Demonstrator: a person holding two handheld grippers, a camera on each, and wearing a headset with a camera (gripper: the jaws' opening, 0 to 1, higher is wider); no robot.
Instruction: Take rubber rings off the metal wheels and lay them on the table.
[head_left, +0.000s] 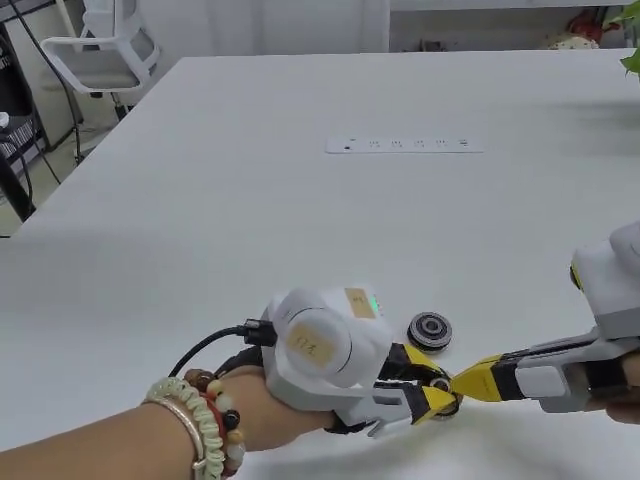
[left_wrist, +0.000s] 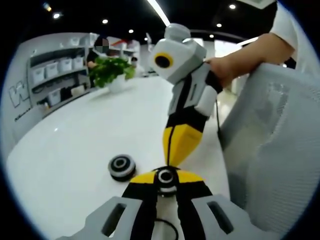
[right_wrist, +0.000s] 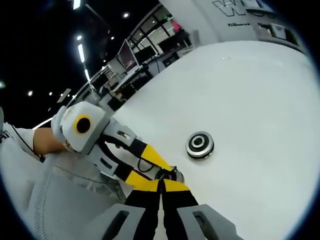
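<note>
My left gripper (head_left: 438, 394) (left_wrist: 166, 182) is shut on a small metal wheel (left_wrist: 166, 177) (right_wrist: 174, 175) just above the white table (head_left: 300, 210). The wheel sits upright between the yellow tips. My right gripper (head_left: 463, 383) (right_wrist: 161, 184) comes in from the right with its jaws pressed together at this wheel's black rubber rim. Its tip (left_wrist: 173, 161) touches the top of the wheel. A second wheel (head_left: 430, 331) (left_wrist: 122, 167) (right_wrist: 200, 144), with a black rubber ring around it, lies flat on the table just beyond the grippers.
A white power strip (head_left: 404, 146) lies flat farther back on the table. An office chair (head_left: 100, 45) stands past the far left corner. A potted plant (left_wrist: 112, 70) sits at the table's right end. A cable runs from the left gripper.
</note>
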